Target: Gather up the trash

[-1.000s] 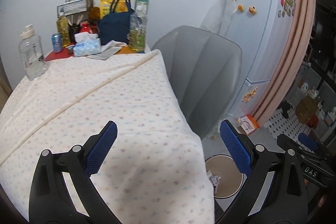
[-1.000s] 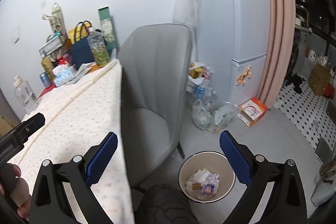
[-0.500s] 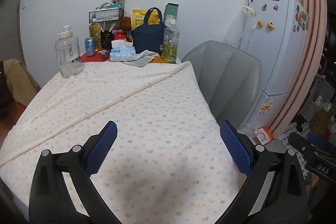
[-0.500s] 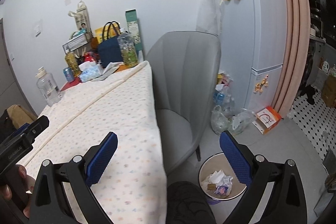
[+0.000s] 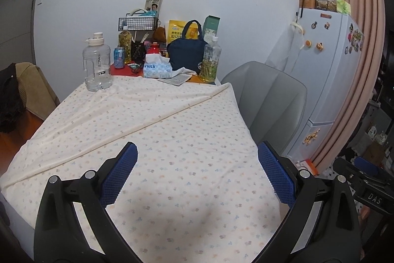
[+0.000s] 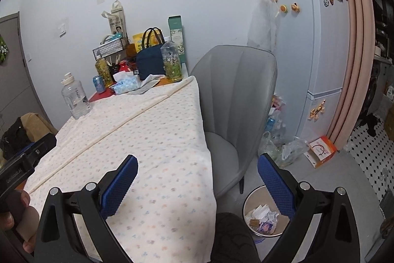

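My left gripper [image 5: 197,174] is open and empty above the near part of a table with a flower-print cloth [image 5: 152,139]. My right gripper [image 6: 197,176] is open and empty over the table's right edge. A round trash bin [image 6: 261,213] holding crumpled paper and wrappers stands on the floor at the lower right of the right wrist view, beside the grey chair [image 6: 236,100]. A paper sheet [image 5: 176,79] lies at the far end of the table by a tissue box [image 5: 157,69].
At the table's far end stand a large clear water jug [image 5: 97,63], a soda can [image 5: 119,57], tea bottles [image 5: 209,61], a navy bag [image 5: 187,48] and a wire basket. A white fridge [image 6: 312,48], plastic bags [image 6: 283,144] and an orange box [image 6: 321,150] are right of the chair.
Both grippers have swung up and left, away from the bin toward the table. The left view now faces the whole table and no longer shows the bin. Both stayed open.
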A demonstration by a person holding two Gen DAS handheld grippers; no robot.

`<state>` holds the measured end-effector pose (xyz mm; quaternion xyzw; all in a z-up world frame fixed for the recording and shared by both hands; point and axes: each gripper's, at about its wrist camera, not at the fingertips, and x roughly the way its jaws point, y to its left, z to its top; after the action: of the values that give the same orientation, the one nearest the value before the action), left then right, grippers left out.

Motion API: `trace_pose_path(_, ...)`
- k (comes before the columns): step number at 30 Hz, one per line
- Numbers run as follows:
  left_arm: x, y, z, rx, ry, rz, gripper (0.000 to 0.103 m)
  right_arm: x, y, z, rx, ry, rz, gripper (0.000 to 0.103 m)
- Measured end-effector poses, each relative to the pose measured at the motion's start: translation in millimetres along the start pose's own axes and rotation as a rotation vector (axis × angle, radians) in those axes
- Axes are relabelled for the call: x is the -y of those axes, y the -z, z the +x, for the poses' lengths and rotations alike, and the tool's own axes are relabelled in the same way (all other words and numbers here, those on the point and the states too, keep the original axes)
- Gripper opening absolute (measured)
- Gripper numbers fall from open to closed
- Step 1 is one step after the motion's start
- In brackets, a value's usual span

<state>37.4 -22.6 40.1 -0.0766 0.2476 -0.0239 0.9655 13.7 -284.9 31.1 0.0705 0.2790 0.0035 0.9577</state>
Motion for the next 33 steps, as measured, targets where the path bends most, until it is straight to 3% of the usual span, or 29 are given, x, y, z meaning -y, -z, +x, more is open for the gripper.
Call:
trace_pose_path(15,5.1,2.4,-9.8,0.014,0.027,-0.003,0.097,0.3,-1.3,-17.7,0.031,-0.007,-0.006,0.095)
trace_pose_path(33,4.5,6.4,-11.5,0.013,0.035,0.005,0.097,0.5,1.4,-10.3,0.010,-0.022,-0.011,0.095)
